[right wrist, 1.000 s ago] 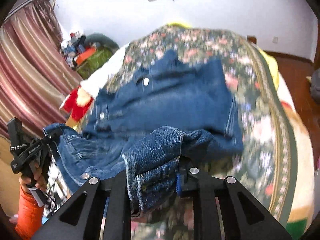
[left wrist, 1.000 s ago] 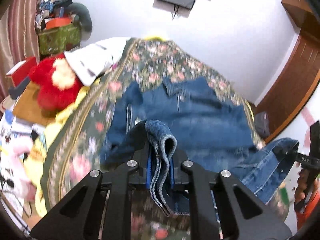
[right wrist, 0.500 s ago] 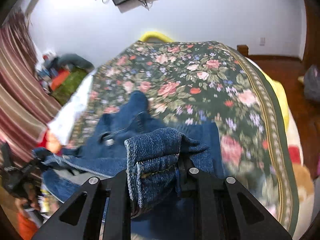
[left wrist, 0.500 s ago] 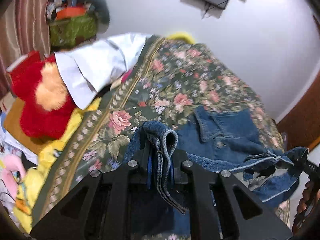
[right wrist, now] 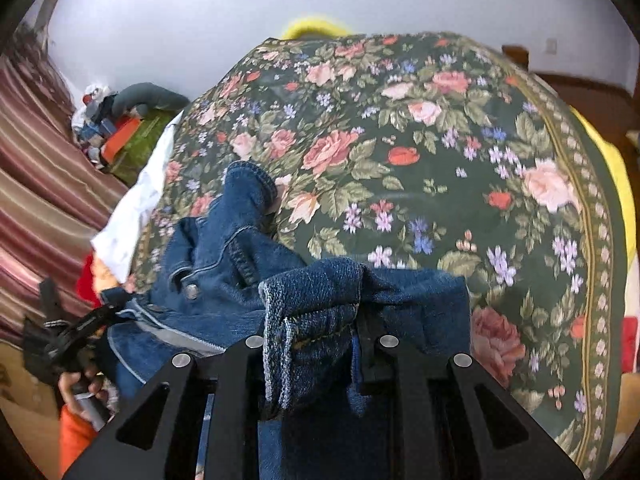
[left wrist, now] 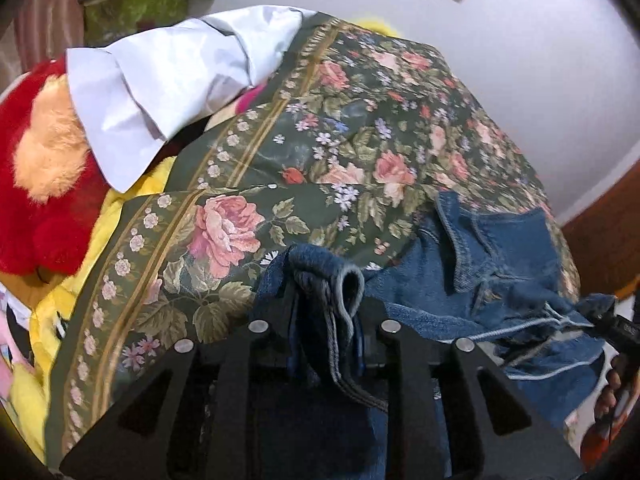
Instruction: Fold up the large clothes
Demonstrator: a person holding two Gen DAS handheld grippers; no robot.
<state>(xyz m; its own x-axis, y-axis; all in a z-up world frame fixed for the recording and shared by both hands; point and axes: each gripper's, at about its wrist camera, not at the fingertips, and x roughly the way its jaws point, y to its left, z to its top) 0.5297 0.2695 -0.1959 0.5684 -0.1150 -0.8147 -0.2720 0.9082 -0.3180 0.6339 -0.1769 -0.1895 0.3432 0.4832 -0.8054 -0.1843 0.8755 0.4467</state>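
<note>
**A:** While the left gripper (left wrist: 326,316) has its two fingers pinched tight on a bunched hem of the denim jacket (left wrist: 492,280), the right gripper (right wrist: 316,320) is doing the same thing on another thick fold of it. Both clamped on fabric, nothing loose between the fingers.

**B:** Where's the jacket sitting though?

**A:** On the bed, over the dark green flowered bedspread (left wrist: 320,128). Most of the denim is at the near edge, bunched up right by the grippers and hanging between them. From the right wrist view you can see the collar (right wrist: 248,184) pointing up the bed and a metal button (right wrist: 192,291) on the front. Most of the bedspread beyond it is bare.

**B:** What else is around?

**A:** Left side of the bed has a white shirt (left wrist: 176,80) lying partly over the bedspread edge, touching a red plush toy (left wrist: 44,184) with a peach-colored face. Yellow sheet (left wrist: 124,200) peeks out under the bedspread. Striped curtain (right wrist: 44,184) and a pile of stuff with a green box (left wrist: 136,8) back in the corner by the white wall (left wrist: 520,48).

**B:** Can you see the person?

**A:** Just a hand (right wrist: 78,386) with an orange sleeve (right wrist: 74,436), holding the handle of the left gripper at the edge of the right wrist view.
</note>
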